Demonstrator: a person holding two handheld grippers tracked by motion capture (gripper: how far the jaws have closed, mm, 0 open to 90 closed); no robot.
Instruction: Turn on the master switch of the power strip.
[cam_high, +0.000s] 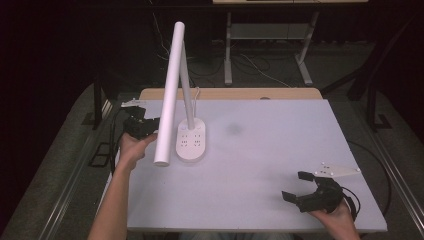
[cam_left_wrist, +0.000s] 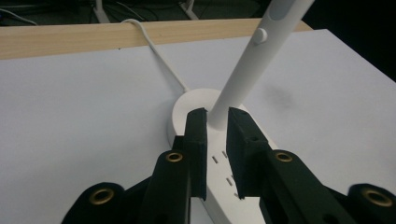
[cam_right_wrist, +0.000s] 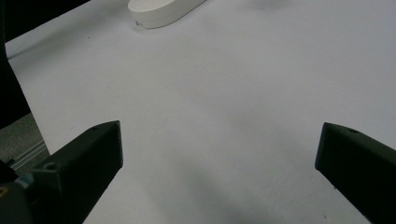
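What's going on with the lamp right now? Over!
Left gripper beside the lamp head, fingers slightly apart, nothing pinched. Right gripper wide open, empty, low over the table. Lamp base upright. Nothing in the way.

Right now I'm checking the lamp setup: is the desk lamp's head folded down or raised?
Folded down: the lamp head slopes steeply from the top of the stem, its free end low beside the base.

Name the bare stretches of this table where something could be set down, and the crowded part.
Free: the wide stretch of the table between the lamp base and the right gripper, plus the far right corner. Crowded: the left side, where the left gripper sits beside the lamp head and the cord trails back.
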